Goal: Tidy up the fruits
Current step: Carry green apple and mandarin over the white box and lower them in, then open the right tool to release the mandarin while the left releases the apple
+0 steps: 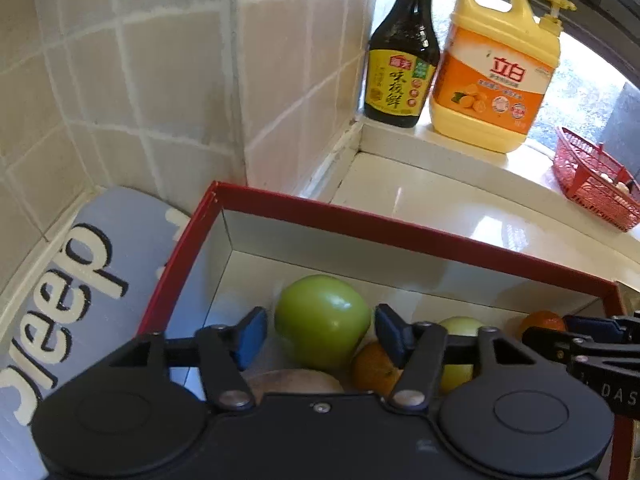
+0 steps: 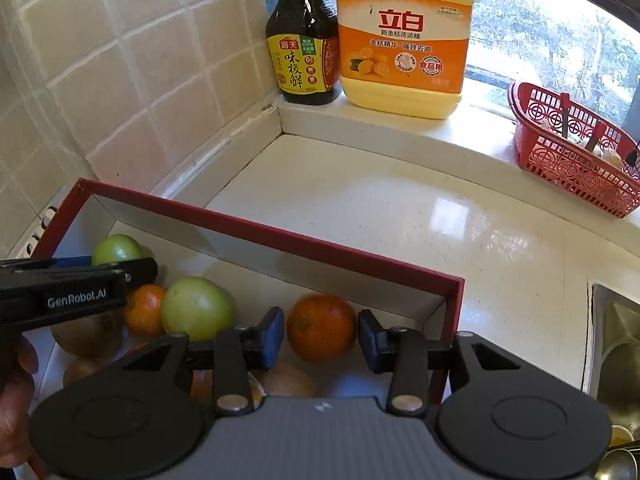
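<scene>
A red-rimmed white box [image 1: 400,232] [image 2: 260,236] on the counter holds several fruits. My left gripper [image 1: 322,334] is open, its blue pads either side of a green apple [image 1: 322,320], a small gap on each side. An orange [image 1: 374,366], a second green apple [image 1: 460,326] and a brown fruit [image 1: 294,382] lie near it. My right gripper [image 2: 321,338] is open around an orange [image 2: 321,326] at the box's right end, not touching. The left gripper's body [image 2: 76,288] shows at left over green apples [image 2: 196,306] and brown kiwis [image 2: 86,334].
A dark sauce bottle [image 1: 402,52] [image 2: 304,44] and yellow detergent jug [image 1: 496,68] [image 2: 404,36] stand on the window sill. A red plastic basket [image 1: 596,178] [image 2: 576,148] sits at right. A steel sink [image 2: 616,352] is at far right. A grey Jeep mat [image 1: 80,280] lies left.
</scene>
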Available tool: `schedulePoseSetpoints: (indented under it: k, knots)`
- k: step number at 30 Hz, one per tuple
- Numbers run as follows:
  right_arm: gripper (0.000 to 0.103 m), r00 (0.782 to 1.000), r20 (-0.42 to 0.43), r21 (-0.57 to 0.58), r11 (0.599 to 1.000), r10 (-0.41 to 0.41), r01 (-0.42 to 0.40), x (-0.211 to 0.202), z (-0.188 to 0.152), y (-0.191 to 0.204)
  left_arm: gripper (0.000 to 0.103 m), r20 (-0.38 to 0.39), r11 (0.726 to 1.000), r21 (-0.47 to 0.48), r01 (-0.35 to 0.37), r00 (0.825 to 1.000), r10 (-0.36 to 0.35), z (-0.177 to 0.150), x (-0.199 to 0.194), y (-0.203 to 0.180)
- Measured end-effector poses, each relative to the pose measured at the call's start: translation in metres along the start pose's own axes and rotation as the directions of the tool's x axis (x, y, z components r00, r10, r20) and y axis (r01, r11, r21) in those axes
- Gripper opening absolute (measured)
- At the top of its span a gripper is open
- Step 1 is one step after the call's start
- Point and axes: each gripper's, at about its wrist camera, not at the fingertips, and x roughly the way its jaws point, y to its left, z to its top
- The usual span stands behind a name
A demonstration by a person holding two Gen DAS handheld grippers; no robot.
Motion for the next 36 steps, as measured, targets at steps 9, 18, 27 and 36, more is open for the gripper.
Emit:
schedulePoseSetpoints:
  k: [9,18,27,36]
  knots:
    - [0.066,1.0,0.009,0.018,1.0,-0.003,0.002,-0.01,-0.002,-0.004,0.079,0.016,1.0,0.012,0.015,1.0,-0.015,-0.005,-0.013,-0.004]
    - [0.068,0.999,0.036,0.02,1.0,0.016,-0.016,-0.033,-0.013,-0.011,0.08,0.067,1.0,0.006,0.028,0.997,-0.028,-0.016,-0.043,-0.007]
    - [0.072,0.996,0.078,0.018,0.998,0.051,-0.052,-0.063,-0.019,-0.012,0.08,0.129,0.998,0.051,0.043,0.99,-0.05,-0.025,-0.087,-0.025]
    - [0.075,0.986,0.127,0.012,0.994,0.104,-0.106,-0.097,-0.027,-0.013,0.081,0.231,0.993,0.112,-0.042,0.973,0.015,-0.039,-0.148,-0.055]
